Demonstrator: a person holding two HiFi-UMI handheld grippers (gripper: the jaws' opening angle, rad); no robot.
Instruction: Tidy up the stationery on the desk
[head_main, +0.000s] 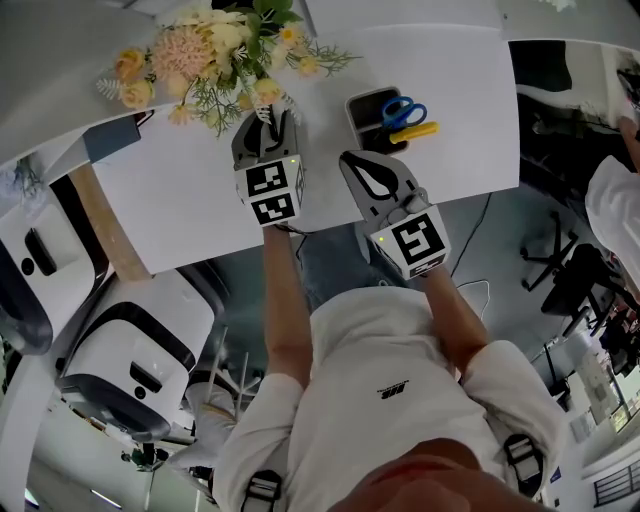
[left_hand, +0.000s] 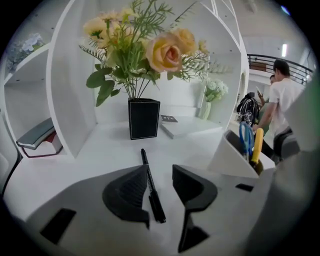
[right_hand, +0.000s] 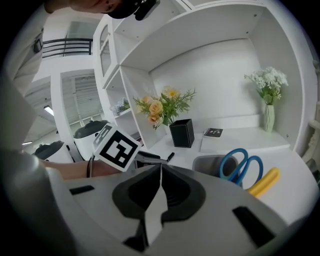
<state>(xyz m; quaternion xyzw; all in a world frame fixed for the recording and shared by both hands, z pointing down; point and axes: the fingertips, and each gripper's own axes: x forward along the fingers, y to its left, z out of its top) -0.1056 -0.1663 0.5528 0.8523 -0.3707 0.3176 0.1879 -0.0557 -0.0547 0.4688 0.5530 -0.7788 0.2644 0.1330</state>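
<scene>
Desk (left_hand: 100, 150) lies bare between vase (left_hand: 144, 118) and holder (left_hand: 227, 157). My left gripper (left_hand: 160, 172), jaws apart, straddles the pen (left_hand: 155, 200); my right gripper (right_hand: 160, 172) is closed, empty.

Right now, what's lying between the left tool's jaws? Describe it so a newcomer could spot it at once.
On the white desk, find the black square vase of flowers. Just in front of it, a slim black pen lies flat between the open jaws of the left tool. Unlike the blue scissors standing in the holder, it lies loose on the surface.
</scene>
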